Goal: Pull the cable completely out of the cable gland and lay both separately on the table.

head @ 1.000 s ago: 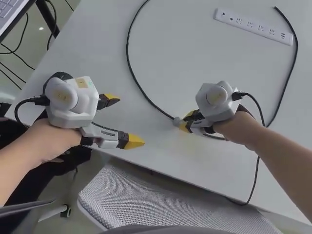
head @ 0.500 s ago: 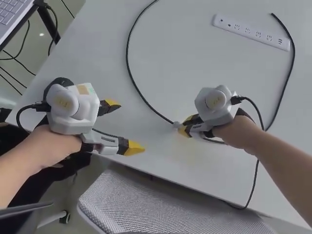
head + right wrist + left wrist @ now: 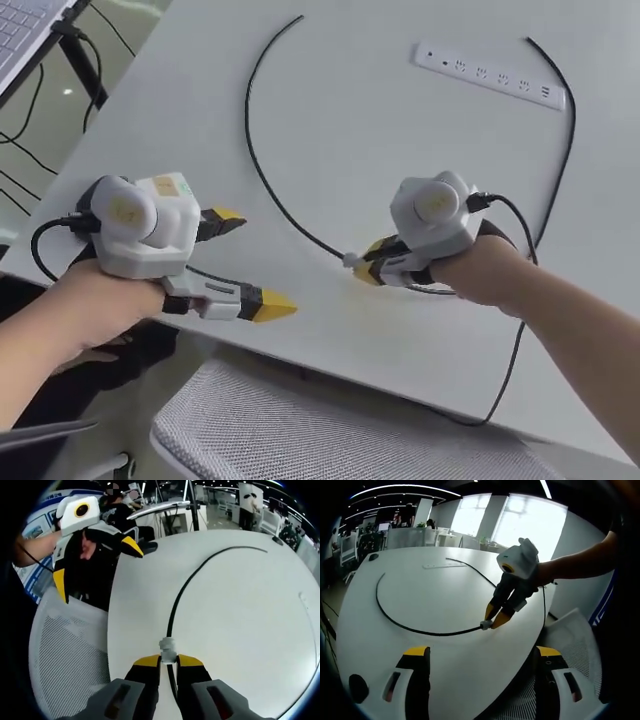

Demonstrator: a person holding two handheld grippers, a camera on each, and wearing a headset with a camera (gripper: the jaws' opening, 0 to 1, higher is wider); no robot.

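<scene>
Cable gland [image 3: 167,650] sits just off right hand-held gripper [image 3: 169,661], which pinches the cable [image 3: 176,600]; left hand-held gripper [image 3: 252,260], wide open and empty, should grab it next.

No lettering, brand or number can be read. A small orange-and-green sticker [image 3: 165,185] on the housing behind the left claw [image 3: 255,260] is too blurred to make out. Markings on the white power strip [image 3: 490,75], well beyond the right claw [image 3: 360,268] on the worktop [image 3: 380,140], are too small.
</scene>
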